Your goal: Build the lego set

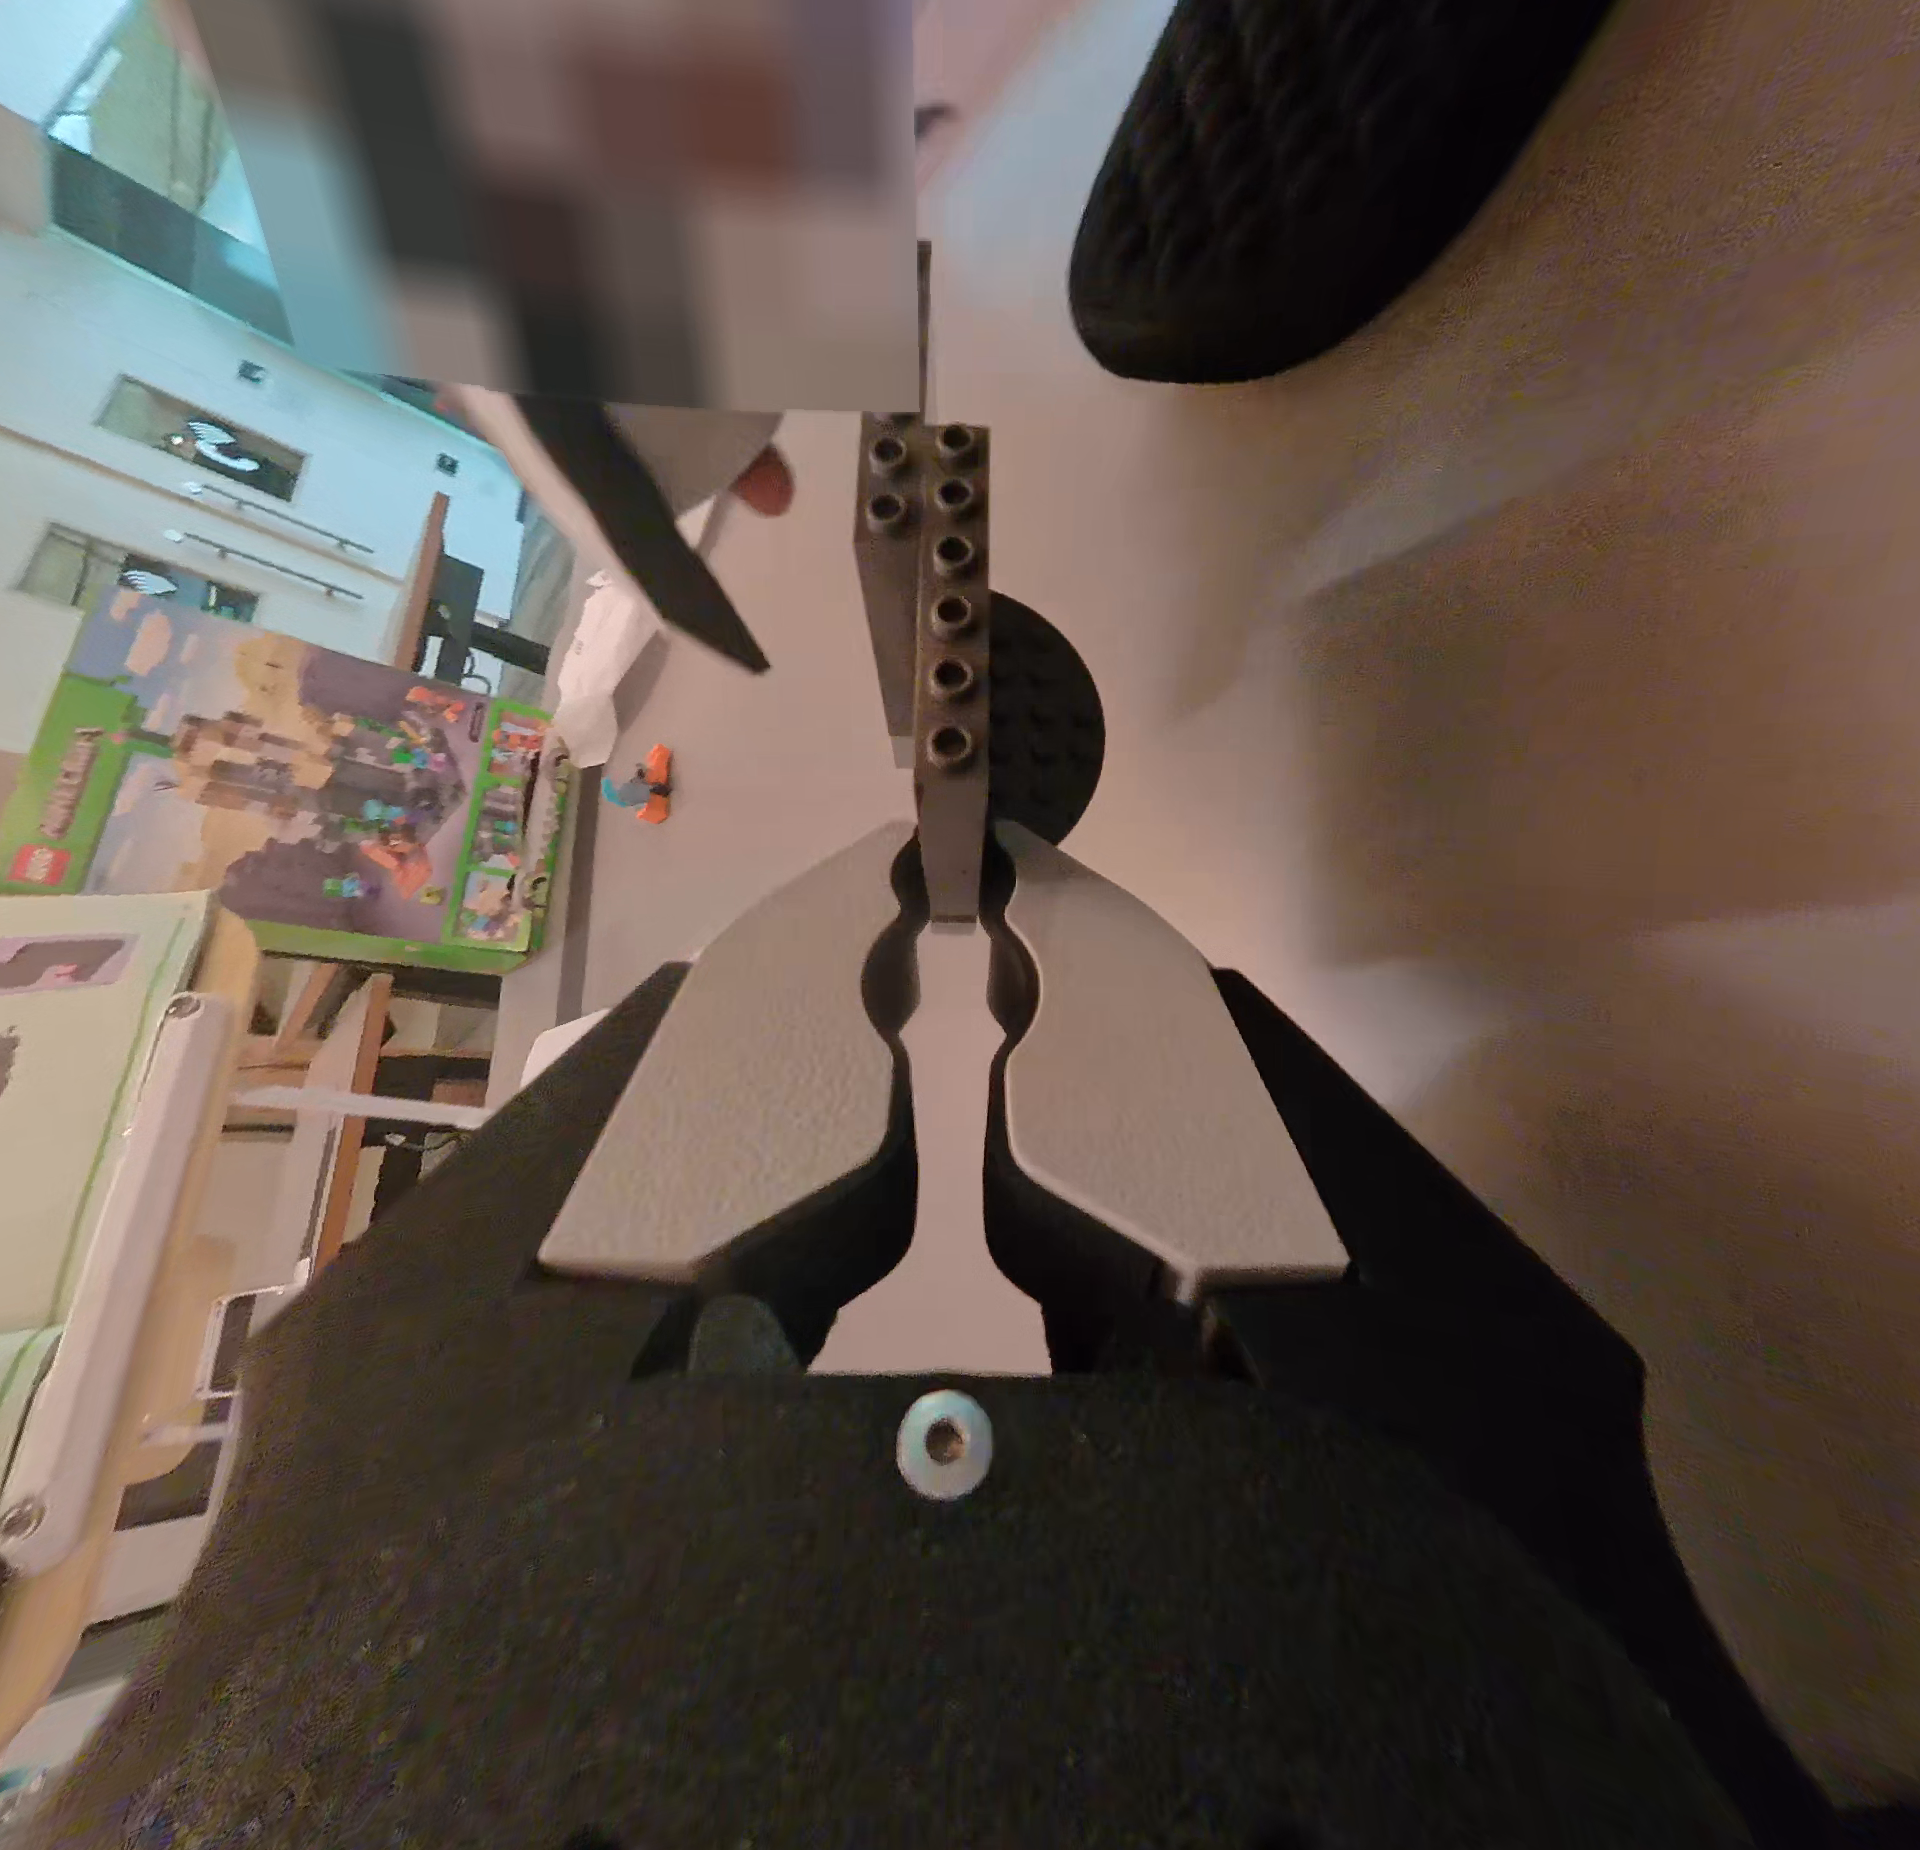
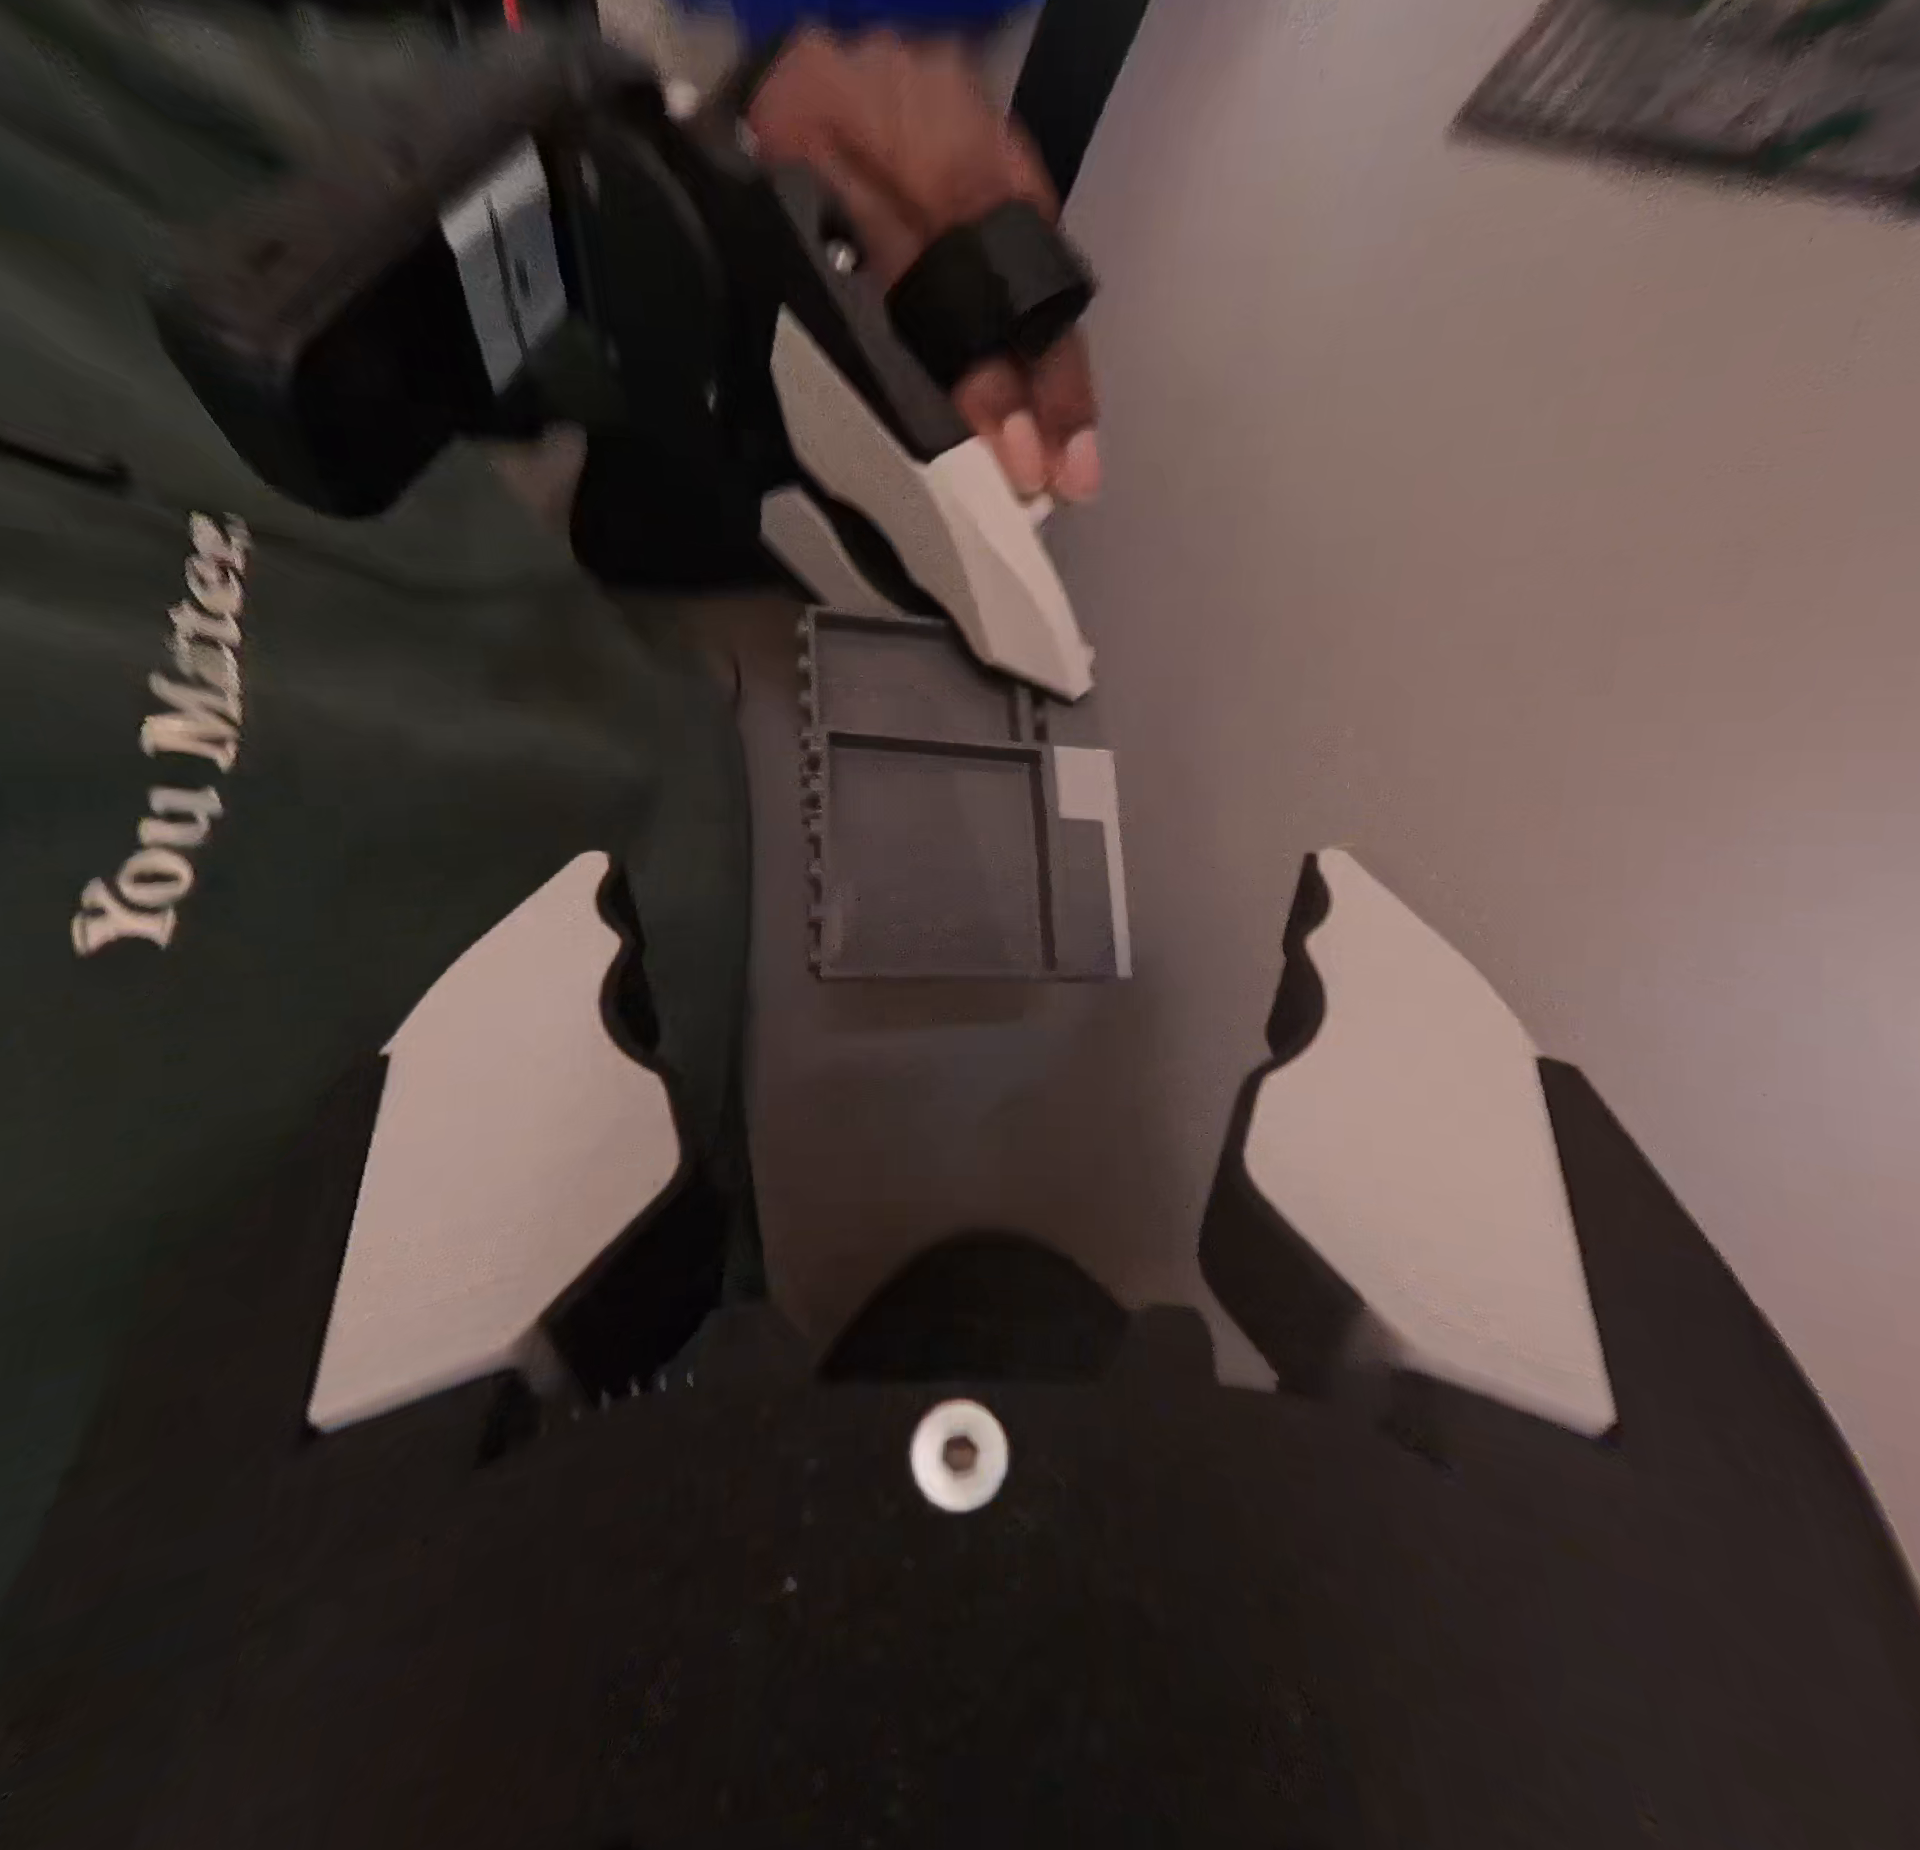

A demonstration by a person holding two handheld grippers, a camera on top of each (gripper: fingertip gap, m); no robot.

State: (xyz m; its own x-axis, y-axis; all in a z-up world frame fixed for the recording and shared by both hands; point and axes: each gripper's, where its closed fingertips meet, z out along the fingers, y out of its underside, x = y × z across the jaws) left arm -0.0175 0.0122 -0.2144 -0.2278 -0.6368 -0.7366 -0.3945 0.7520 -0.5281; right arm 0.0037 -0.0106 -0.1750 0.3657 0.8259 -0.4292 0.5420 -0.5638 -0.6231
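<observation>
The grey brick, a large piece with a row of studs along one edge, is clenched at its near end by the left tool, whose fingers pinch its narrow edge. Held this way it stands out ahead of the tool, lifted off the pale surface, probably so its open side can be reached. Beyond it lies a round black plate. Far off to the left stand the set's box and a few small orange and blue pieces.

In the right wrist view, the same brick shows its hollow underside with dividing walls, gripped at its far end by the left tool, with a hand behind it. The right tool is released, jaws spread wide and empty, facing the brick but apart from it, apparently ready to take it or steady it. A dark sweatshirt fills the left side.
</observation>
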